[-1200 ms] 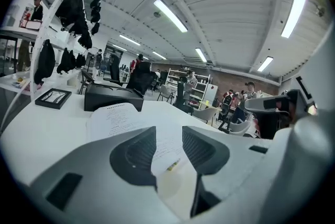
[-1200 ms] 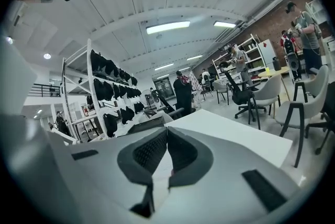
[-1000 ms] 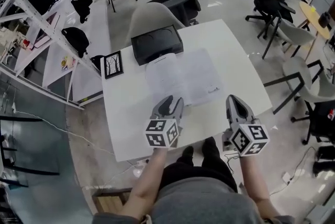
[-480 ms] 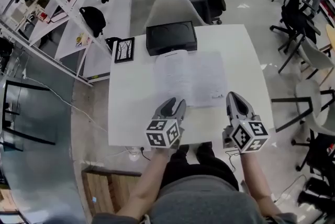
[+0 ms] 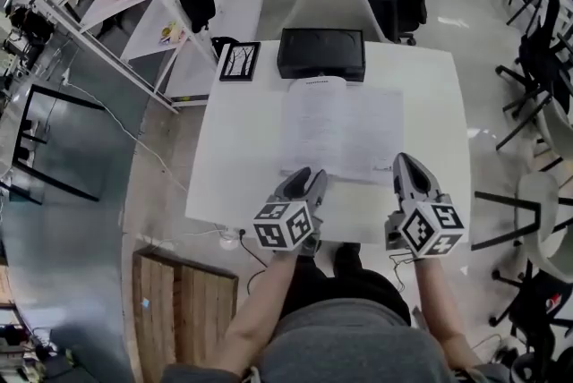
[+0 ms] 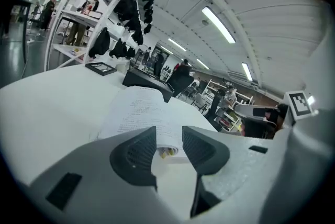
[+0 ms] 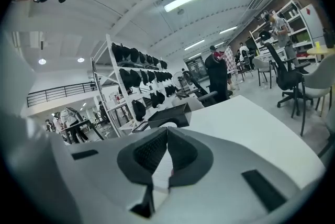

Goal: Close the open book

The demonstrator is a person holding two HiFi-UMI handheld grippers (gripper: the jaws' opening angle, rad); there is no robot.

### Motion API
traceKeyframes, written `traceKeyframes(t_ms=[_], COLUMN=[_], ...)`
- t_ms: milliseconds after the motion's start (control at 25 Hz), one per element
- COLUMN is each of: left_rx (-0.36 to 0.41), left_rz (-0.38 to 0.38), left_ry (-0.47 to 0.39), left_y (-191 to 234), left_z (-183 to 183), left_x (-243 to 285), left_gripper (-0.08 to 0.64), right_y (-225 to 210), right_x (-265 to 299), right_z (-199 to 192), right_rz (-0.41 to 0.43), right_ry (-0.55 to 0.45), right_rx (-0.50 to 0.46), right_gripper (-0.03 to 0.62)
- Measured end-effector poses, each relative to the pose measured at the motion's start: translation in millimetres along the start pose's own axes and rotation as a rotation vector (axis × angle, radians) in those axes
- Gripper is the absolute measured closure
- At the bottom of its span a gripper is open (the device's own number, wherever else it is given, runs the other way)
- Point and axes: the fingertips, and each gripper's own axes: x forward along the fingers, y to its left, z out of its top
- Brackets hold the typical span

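Pointing up the frame in the head view, the left gripper [image 5: 309,179] has its jaws spread. Its own view shows nothing between the dark ribbed pads [image 6: 137,154], only the near edge of the open book [image 6: 137,110] lying beyond the gap. The right gripper [image 5: 407,166], at lower right, has its jaws pressed together at the tips with nothing pinched. Both sit just below the book's [image 5: 340,129] lower corners, one at each. The book lies open and flat at the centre of the white table [image 5: 240,171], two white pages of fine grey print side by side, the fold running up the frame. A small yellowish mark shows at the near page edge in the left gripper view. The book's upper edge comes right up to a black case [image 5: 320,53]; touching or not, I cannot tell. A framed picture [image 5: 239,61] lies just left of the case. Counted: two grippers, one book, one case, one framed picture, one table.
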Motion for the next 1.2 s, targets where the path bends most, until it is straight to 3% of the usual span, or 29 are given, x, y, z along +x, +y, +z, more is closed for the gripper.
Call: traceKeyframes(t_ms=[480, 600, 800, 1200], left_rx=[-0.27, -0.321, -0.474, -0.613], left_rz=[0.051, 0.048, 0.012, -0.02], left_ry=[-0.008, -0.02, -0.085, -0.123], left_y=[7, 7, 4, 16], left_z=[-36, -38, -29, -24], left_x=[-1, 4, 10, 18], left_gripper=[0.416, 0.416, 0.41, 0.405], right_y=[-4, -6, -11, -2], right_x=[7, 9, 11, 18], right_z=[-14, -16, -20, -28], right_rz=[0.077, 0.087, 0.096, 0.117], right_ry=[0.083, 0.097, 0.12, 0.145], right_rx=[-0.031, -0.037, -0.04, -0.027], right_gripper=[0.588, 0.588, 0.588, 0.588])
